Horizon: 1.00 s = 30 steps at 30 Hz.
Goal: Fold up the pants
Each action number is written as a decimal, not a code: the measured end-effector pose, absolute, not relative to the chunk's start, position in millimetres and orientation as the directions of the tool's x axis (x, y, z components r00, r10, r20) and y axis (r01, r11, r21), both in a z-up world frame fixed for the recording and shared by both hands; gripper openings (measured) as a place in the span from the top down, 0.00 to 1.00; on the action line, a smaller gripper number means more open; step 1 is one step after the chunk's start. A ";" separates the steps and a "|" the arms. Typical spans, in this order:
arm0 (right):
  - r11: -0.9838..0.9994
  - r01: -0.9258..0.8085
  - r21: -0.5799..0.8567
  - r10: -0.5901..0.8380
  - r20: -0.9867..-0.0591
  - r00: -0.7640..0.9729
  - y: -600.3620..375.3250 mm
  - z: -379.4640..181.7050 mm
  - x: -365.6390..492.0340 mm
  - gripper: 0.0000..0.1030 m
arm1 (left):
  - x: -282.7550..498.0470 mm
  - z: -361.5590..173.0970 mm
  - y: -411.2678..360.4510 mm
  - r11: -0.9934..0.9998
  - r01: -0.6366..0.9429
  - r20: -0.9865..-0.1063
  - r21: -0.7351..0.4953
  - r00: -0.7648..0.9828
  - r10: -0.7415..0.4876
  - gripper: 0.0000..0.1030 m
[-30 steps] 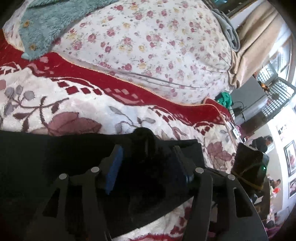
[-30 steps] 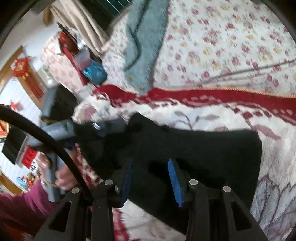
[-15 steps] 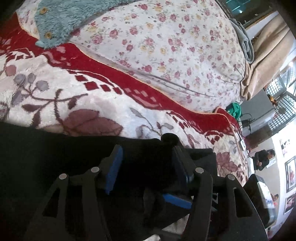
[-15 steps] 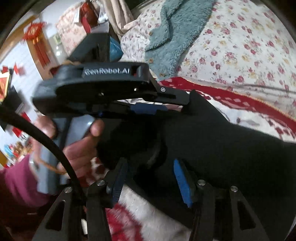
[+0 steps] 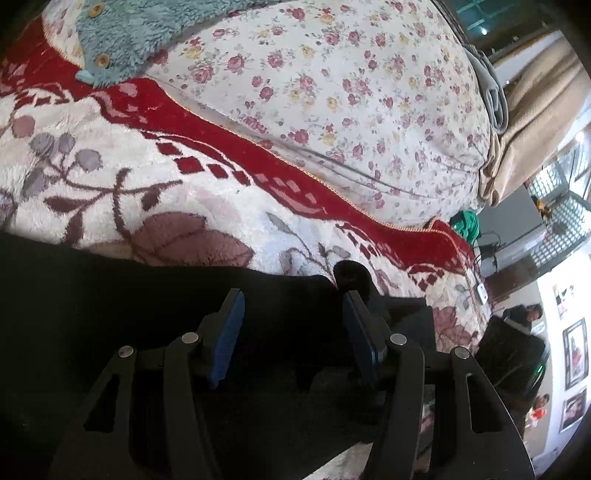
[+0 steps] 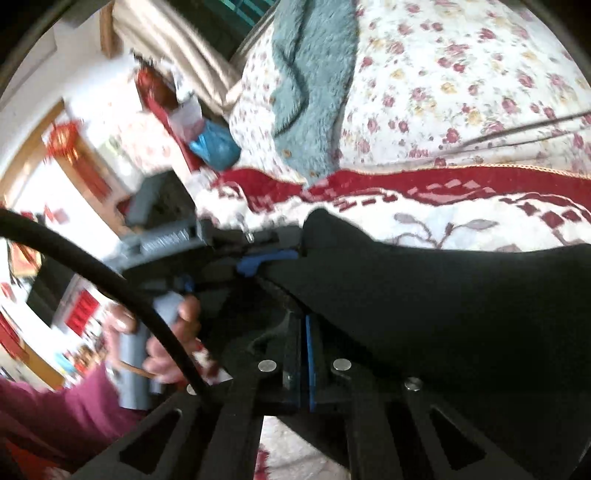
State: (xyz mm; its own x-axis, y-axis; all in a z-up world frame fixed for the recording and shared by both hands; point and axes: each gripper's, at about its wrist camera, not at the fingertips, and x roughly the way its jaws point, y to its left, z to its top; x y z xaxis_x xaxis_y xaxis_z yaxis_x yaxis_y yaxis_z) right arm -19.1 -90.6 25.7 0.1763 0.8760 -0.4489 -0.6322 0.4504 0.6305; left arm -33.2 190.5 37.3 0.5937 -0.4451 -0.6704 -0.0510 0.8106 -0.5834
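Note:
Black pants (image 5: 110, 314) lie across a red and white leaf-patterned blanket (image 5: 110, 184) on a bed. My left gripper (image 5: 291, 317) is open, its blue pads to either side of a raised edge of the pants. The right gripper's black tip (image 5: 349, 275) shows just beyond it. In the right wrist view my right gripper (image 6: 301, 332) is shut on a fold of the black pants (image 6: 461, 302). The left gripper (image 6: 229, 258) sits just left of it, held by a hand (image 6: 170, 339).
A floral quilt (image 5: 351, 92) is piled behind the blanket with a teal fleece garment (image 5: 147, 33) on it. Beige curtains (image 5: 535, 110) and room furniture lie past the bed's edge. A black cable (image 6: 92, 273) crosses the right wrist view.
My right gripper has closed from open onto a fold of the pants. The left gripper stays open and has shifted a little over the pants edge.

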 end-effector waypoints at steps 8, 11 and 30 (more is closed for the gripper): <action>0.425 -0.550 0.719 0.904 -0.308 0.296 -151.6 52.9 -0.4 0.98 | -36.0 38.5 180.5 0.819 0.027 -0.662 -0.573 0.574 -0.482 0.46; 0.420 -0.520 0.744 0.901 -0.277 0.333 -170.1 55.6 6.6 0.98 | -38.2 43.0 175.1 0.811 0.067 -0.641 -0.582 0.576 -0.507 0.46; 0.392 -0.545 0.742 0.919 -0.291 0.265 -150.6 50.1 7.6 0.98 | -46.6 40.3 117.8 0.887 0.100 -0.729 -0.451 0.531 -0.431 0.92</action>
